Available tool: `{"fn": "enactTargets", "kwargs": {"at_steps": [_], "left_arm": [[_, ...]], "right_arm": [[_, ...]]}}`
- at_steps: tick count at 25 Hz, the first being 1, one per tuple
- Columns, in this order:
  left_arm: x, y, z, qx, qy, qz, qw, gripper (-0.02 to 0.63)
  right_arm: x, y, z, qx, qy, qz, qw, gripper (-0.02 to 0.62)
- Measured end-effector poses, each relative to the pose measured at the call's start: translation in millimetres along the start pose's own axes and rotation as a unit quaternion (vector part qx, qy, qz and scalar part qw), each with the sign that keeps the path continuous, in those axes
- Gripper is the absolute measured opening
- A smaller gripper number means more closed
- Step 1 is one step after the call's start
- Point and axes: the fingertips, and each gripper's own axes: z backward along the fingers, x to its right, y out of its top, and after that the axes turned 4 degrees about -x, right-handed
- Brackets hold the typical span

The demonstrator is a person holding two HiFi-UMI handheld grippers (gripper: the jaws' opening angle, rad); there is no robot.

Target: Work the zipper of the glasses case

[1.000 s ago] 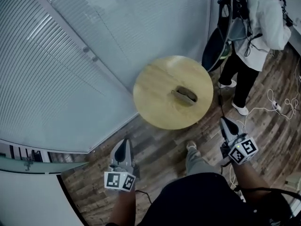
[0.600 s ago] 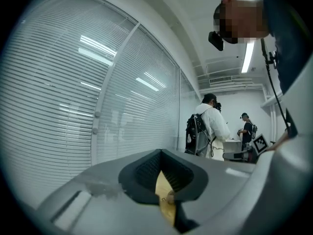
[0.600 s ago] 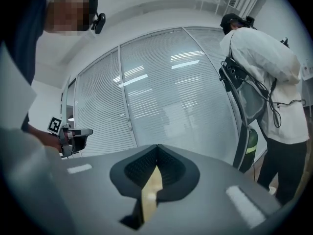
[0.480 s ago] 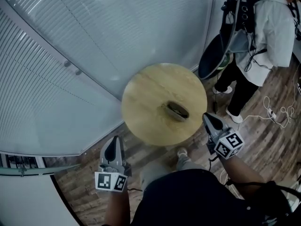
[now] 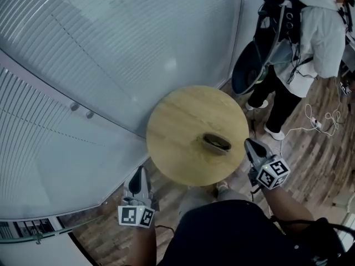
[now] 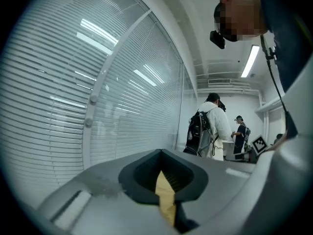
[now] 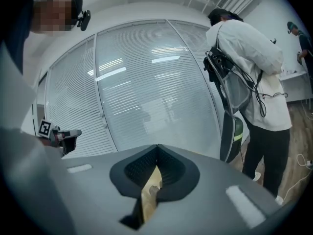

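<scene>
A dark olive glasses case (image 5: 216,143) lies on the right half of a round wooden table (image 5: 177,143) in the head view. My left gripper (image 5: 138,178) hangs shut and empty below the table's near left edge, over the floor. Just off the table's right edge my right gripper (image 5: 254,147) is shut and empty, a short way right of the case. In the left gripper view the jaws (image 6: 164,180) meet with only the tabletop showing through a thin slit. The right gripper view shows its jaws (image 7: 155,177) closed the same way, the case glimpsed in the slit.
A curved glass wall with blinds (image 5: 111,65) wraps behind and left of the table. A person in a white jacket with a backpack (image 5: 310,32) stands at the back right. White cables (image 5: 324,123) trail on the wood floor to the right.
The view has shifted so the table and case sit lower and closer. Both grippers stay shut; the right one is now beside the table's right edge, the left one lower in view.
</scene>
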Motion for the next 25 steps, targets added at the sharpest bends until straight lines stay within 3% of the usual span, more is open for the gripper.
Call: {"fn": "enactTargets", "kwargs": {"at_steps": [3,4,5,6,9,13,18,25], "left_arm": [[-20.4,16.9,-30.2,0.007,-0.038,-0.009,0.9992,0.002],[-25.8,18.0,-42.5,0.007,-0.049,-0.011,0.9987,0.002],[-30.8,15.6,-54.9,0.003,-0.058,-0.013,0.9982,0.002],[-35.0,10.5,-66.8,-0.004,-0.065,-0.012,0.9978,0.002],[-35.6,-3.7,-89.7,-0.032,-0.087,-0.012,0.9957,0.002],[-19.5,-0.2,-110.3,-0.03,-0.104,-0.021,0.994,0.002],[-2.8,-9.4,-119.5,-0.029,-0.092,-0.011,0.9953,0.002],[-20.6,0.5,-137.5,-0.045,-0.066,0.009,0.9968,0.002]], "right_arm": [[-21.1,8.7,-7.7,0.026,0.033,0.02,0.999,0.009],[-23.8,7.3,-13.5,0.028,0.043,0.027,0.998,0.089],[-23.3,1.6,-21.3,0.019,0.044,0.039,0.998,0.241],[-21.2,-7.4,-29.7,0.002,0.041,0.055,0.998,0.29],[-16.9,-43.1,-48.8,-0.056,0.03,0.103,0.993,0.341],[5.2,-81.3,-71.4,-0.095,0.03,0.111,0.989,0.436],[23.6,-138.1,-90.6,-0.163,0.047,0.128,0.977,0.471],[37.9,-168.1,-121.0,-0.219,0.056,0.144,0.963,0.52]]}}
